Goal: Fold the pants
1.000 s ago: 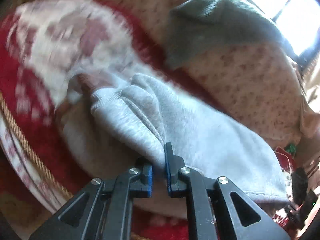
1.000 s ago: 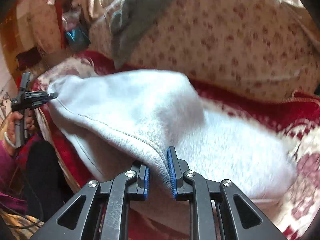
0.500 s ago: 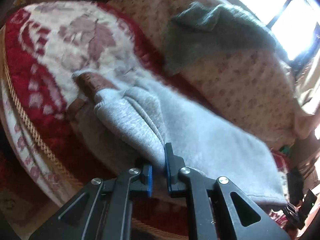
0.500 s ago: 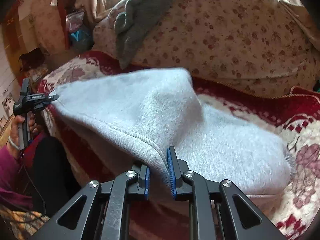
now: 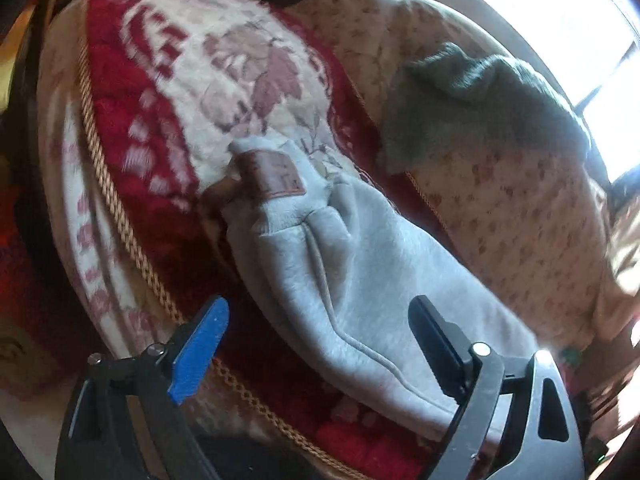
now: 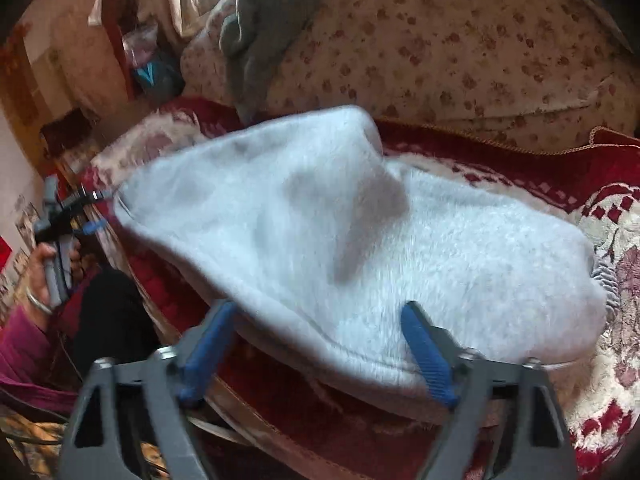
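Left wrist view has your left tool (image 5: 316,344) with its jaws spread wide; they've just been opening, and the hem of the grey pants (image 5: 360,280) lies between the pads without either one pressing on it. So that's a release, not a grip. Same story on the other side: your right tool (image 6: 324,344) has also just popped open, the near edge of the pants sits loose between its blue pads, nothing pinched. The pants are folded over into a thick bundle on the red and cream patterned sofa cushion (image 5: 140,92), with the brown leather patch (image 5: 276,172) at the far end in the left view, up where the waistband seems to be. What matters for the next move, I'd say: the bundle's long axis runs away from your left tool toward that patch, and sideways across in front of your right tool, so the right one faces the long edge while the left one looks down the length. If you want another fold end over end, my guess is the left hand is the better placed one to regrab the near end and carry it toward the patch. That darker grey cloth (image 5: 480,104) draped on the floral backrest (image 6: 460,48) is well apart from all this.
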The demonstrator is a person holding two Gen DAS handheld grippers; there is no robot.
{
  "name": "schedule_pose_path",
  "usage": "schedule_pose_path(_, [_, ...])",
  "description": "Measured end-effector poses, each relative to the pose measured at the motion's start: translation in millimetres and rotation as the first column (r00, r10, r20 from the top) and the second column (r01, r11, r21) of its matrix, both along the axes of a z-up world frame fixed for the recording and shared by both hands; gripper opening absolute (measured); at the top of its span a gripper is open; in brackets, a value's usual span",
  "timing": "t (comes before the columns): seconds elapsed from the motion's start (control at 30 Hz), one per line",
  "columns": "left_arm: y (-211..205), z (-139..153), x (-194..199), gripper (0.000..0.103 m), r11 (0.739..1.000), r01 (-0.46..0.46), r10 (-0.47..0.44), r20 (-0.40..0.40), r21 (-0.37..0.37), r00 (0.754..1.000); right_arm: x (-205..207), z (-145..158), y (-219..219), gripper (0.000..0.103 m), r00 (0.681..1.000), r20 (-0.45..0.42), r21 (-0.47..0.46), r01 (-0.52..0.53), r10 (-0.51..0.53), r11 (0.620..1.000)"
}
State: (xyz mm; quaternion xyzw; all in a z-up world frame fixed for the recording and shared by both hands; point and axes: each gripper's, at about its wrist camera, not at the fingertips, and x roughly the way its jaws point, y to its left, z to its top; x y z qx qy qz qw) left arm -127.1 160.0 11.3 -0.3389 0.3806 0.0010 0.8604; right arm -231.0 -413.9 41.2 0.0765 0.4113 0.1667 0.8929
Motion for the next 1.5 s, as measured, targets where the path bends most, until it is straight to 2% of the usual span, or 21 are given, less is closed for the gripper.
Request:
schedule_pose_path(0.13, [-1.9,-13.2,7.4,0.092,0.999,-0.033,0.032,-0.065,-0.012,0.997,2.7,11.8,-10.9,0.091,1.000,0.013,0.110,0.022,-0.024,0.994])
schedule_pose_path(0.27, [-13.6,-24.9,23.8,0.092,0.999,-0.038,0.037,-0.113,-0.011,0.993,5.6,13.9,-27.8,0.091,0.998,-0.023,0.239,0.057,-0.053,0.969])
schedule_pose_path(0.47, [-36.3,-40.0,66.0,0.092,0.998,0.012,0.001,-0.184,0.067,0.983,4.2,9.5,-49.8,0.093,0.991,-0.060,0.271,0.134,-0.122,0.953])
schedule_pose_path(0.5, [-39.5,-40.4,70.2,0.086,0.996,0.016,0.001,-0.187,0.088,0.982,4.0,8.5,-53.6,0.093,0.989,-0.067,0.279,0.146,-0.133,0.949])
schedule_pose_path(0.53, [-44.1,-37.9,73.4,0.075,0.992,0.024,-0.004,-0.165,0.120,0.986,3.5,8.1,-57.2,0.093,0.987,-0.069,0.282,0.160,-0.146,0.946])
schedule_pose_path(0.6, [-46.7,-29.0,78.8,0.035,0.984,0.031,-0.006,-0.142,0.175,0.990,2.3,9.0,-64.0,0.093,0.982,-0.070,0.279,0.186,-0.173,0.942])
schedule_pose_path(0.63, [-43.5,-24.6,81.0,0.023,0.986,0.033,-0.013,-0.123,0.165,0.992,2.5,9.6,-69.1,0.093,0.980,-0.070,0.275,0.200,-0.188,0.941])
schedule_pose_path(0.7, [-34.3,-9.8,88.2,0.019,0.987,0.043,-0.030,-0.089,0.152,0.996,1.2,10.7,-79.6,0.093,0.973,-0.070,0.268,0.230,-0.219,0.935])
schedule_pose_path(0.8, [-23.0,13.1,96.9,0.018,0.981,0.050,-0.043,-0.041,0.190,0.998,-0.6,10.6,-104.6,0.093,0.950,-0.076,0.269,0.313,-0.304,0.911])
schedule_pose_path(0.97, [-8.9,29.0,98.6,0.017,0.978,0.036,-0.040,0.012,0.206,0.999,-10.3,3.2,-147.8,0.097,0.883,-0.118,0.316,0.468,-0.455,0.825])
schedule_pose_path(1.03, [-3.3,17.0,94.0,0.017,0.979,0.020,-0.020,-0.002,0.201,1.000,-14.7,-2.9,-162.8,0.097,0.852,-0.138,0.318,0.521,-0.505,0.792])
schedule_pose_path(1.13, [0.8,-19.5,93.3,0.018,0.979,-0.005,0.028,-0.108,0.203,0.994,-15.5,-13.5,-179.6,0.099,0.815,-0.171,0.326,0.577,-0.554,0.749])
schedule_pose_path(1.23, [-5.4,-18.9,86.8,0.019,0.970,-0.003,0.027,-0.095,0.242,0.995,-6.9,-27.2,-194.1,0.100,0.777,-0.216,0.301,0.629,-0.591,0.717])
schedule_pose_path(1.33, [-13.1,-9.2,86.0,0.031,0.955,0.005,0.031,-0.115,0.297,0.993,2.8,-38.1,-201.4,0.100,0.772,-0.247,0.313,0.636,-0.586,0.705])
schedule_pose_path(1.4, [-17.1,-0.2,82.1,0.050,0.943,0.010,0.037,-0.134,0.333,0.990,4.2,-38.8,-201.2,0.100,0.768,-0.247,0.313,0.640,-0.591,0.702])
schedule_pose_path(1.5, [-23.6,16.9,59.6,0.059,0.893,-0.027,0.084,-0.108,0.449,0.991,8.5,-33.9,-199.5,0.101,0.766,-0.224,0.281,0.643,-0.603,0.712])
